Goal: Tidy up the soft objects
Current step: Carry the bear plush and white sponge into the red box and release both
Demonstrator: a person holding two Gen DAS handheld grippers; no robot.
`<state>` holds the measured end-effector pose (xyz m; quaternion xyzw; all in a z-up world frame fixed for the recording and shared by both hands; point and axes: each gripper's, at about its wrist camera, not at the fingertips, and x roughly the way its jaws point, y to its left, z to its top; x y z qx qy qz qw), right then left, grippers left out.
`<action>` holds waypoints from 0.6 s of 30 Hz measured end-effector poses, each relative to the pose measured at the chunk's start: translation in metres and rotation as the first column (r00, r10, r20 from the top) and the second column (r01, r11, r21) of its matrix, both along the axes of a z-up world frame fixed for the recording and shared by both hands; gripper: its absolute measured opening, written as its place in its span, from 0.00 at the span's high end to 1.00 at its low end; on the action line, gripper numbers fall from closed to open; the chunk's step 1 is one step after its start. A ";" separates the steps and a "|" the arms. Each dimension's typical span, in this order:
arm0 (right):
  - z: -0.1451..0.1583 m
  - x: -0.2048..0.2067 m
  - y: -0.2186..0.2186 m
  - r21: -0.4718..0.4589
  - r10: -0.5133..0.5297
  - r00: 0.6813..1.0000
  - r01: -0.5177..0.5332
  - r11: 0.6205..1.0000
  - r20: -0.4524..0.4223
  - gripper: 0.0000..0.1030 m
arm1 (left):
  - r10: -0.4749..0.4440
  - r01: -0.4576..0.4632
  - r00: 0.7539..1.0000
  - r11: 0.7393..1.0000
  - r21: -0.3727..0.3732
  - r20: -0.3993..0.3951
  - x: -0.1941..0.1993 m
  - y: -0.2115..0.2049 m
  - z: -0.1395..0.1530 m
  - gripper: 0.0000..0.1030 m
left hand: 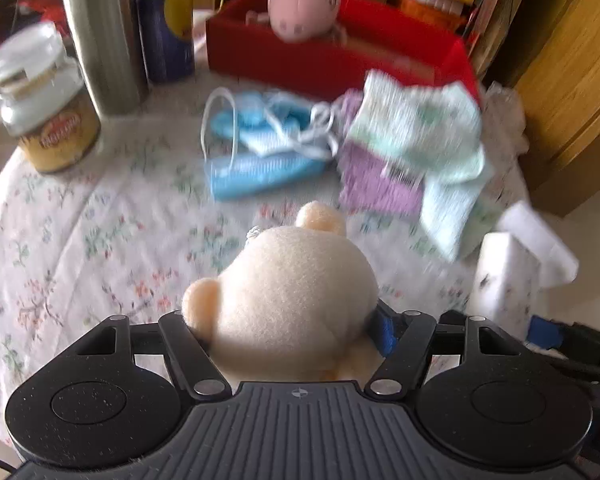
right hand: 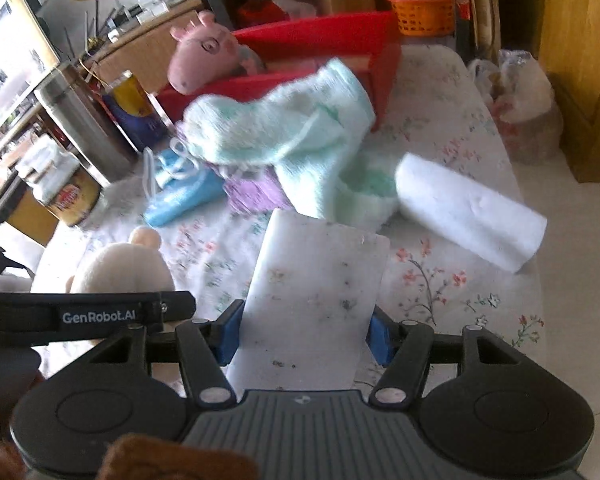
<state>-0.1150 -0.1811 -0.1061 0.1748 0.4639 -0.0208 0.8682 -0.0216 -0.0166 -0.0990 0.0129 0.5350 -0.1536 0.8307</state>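
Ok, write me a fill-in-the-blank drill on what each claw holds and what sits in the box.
1. The left claw grips a cream plush ____.
2. The right claw holds a white foam ____.
3. The pink pig plush sits in a ____ box.
4. The mint knitted cloth lies on top of a ____ cloth.

Missing words: toy; block; red; purple

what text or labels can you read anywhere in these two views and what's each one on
"GenRobot.AI": white letters on the black strap of the left gripper, seen in the right wrist view.
Red banner on the gold jar label: lettering there, too blurred to read in either view.
Blue and yellow can: no legible print.
Dark tag on the purple cloth: too small and blurred to read.
Nothing else is readable.
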 end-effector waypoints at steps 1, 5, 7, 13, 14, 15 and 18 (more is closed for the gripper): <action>0.004 0.001 0.000 0.007 -0.001 1.000 0.001 1.000 0.013 0.67 | 0.002 -0.002 1.000 1.000 -0.017 0.011 0.001 0.002 0.006 0.33; 0.022 0.003 -0.002 0.018 -0.009 0.998 0.008 1.000 0.069 0.67 | 0.014 -0.010 0.998 0.998 -0.061 0.068 0.008 0.005 0.029 0.33; 0.032 0.005 -0.004 0.024 -0.016 0.995 0.014 1.000 0.103 0.67 | 0.016 -0.008 0.993 0.998 -0.066 0.118 0.012 0.004 0.042 0.33; 0.061 0.014 -0.014 0.035 -0.040 0.979 0.034 0.999 0.200 0.67 | 0.025 -0.009 0.974 0.997 -0.074 0.223 0.023 -0.005 0.070 0.33; 0.064 0.016 -0.014 0.037 -0.040 0.977 0.033 0.999 0.208 0.67 | 0.027 -0.009 0.972 0.997 -0.079 0.232 0.024 -0.006 0.074 0.33; 0.067 0.019 -0.015 0.039 -0.041 0.975 0.033 0.999 0.219 0.67 | 0.035 -0.014 0.969 0.996 -0.088 0.245 0.028 -0.008 0.079 0.33; 0.076 0.028 -0.019 0.048 -0.050 0.967 0.039 0.998 0.248 0.67 | 0.048 -0.020 0.954 0.995 -0.096 0.296 0.035 -0.013 0.092 0.33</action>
